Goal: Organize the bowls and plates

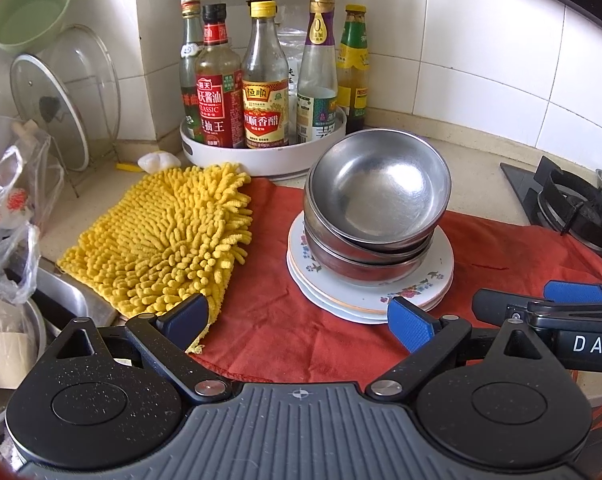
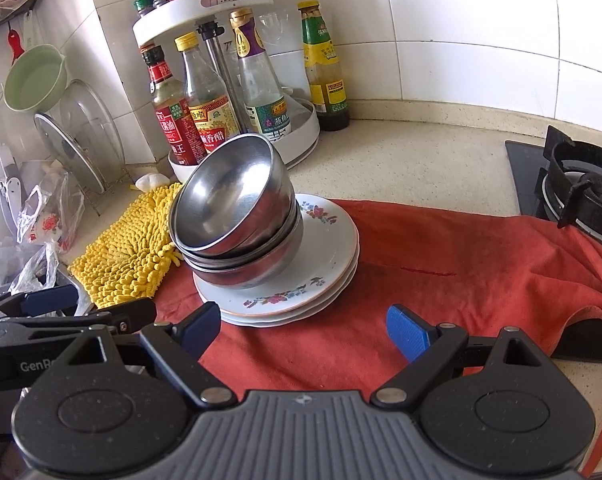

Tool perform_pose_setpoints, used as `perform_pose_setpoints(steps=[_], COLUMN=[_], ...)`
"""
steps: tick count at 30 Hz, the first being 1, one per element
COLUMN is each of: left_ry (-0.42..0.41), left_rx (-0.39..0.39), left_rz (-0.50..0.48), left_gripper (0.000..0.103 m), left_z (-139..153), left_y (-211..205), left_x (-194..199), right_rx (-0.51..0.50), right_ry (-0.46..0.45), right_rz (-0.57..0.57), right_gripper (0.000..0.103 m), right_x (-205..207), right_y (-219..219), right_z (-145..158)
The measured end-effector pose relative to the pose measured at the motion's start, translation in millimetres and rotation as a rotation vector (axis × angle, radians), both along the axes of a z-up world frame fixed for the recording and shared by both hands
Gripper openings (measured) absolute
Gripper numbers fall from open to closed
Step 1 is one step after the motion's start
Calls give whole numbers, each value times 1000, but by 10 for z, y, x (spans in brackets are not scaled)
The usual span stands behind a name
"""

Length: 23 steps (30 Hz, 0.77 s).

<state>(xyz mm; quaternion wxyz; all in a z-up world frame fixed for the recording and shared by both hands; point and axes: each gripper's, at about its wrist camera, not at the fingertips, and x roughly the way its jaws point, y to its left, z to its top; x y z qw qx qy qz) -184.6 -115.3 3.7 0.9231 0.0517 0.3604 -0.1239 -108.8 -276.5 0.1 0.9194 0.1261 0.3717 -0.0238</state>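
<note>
A stack of steel bowls (image 1: 377, 208) (image 2: 237, 208) sits on a stack of white floral plates (image 1: 429, 288) (image 2: 325, 248) on a red cloth (image 1: 301, 332) (image 2: 441, 264). The top bowl leans tilted. My left gripper (image 1: 301, 320) is open and empty, just in front of the plates; it also shows at the left in the right wrist view (image 2: 61, 308). My right gripper (image 2: 301, 330) is open and empty, in front and to the right of the plates; it shows at the right in the left wrist view (image 1: 561, 300).
A white rotating rack of sauce bottles (image 1: 261, 92) (image 2: 229, 92) stands behind the stack. A yellow chenille mitt (image 1: 169, 236) (image 2: 129, 256) lies to the left. Glass lids in a rack (image 1: 61, 104), plastic bags (image 1: 9, 200) and a sink (image 1: 61, 292) are left. A gas stove (image 1: 573, 204) (image 2: 581, 192) is right.
</note>
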Motion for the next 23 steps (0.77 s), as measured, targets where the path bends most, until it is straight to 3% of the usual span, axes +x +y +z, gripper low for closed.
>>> perform_pose_setpoints(steps=[23], left_ry=[22], left_rx=[-7], left_rz=[8], left_gripper=[101], left_z=[-30], left_y=[-19], left_x=[-3], right_rx=[18], right_ry=[11], right_rz=[1], right_gripper=[88], right_x=[-7], right_y=[-10], right_z=[-26])
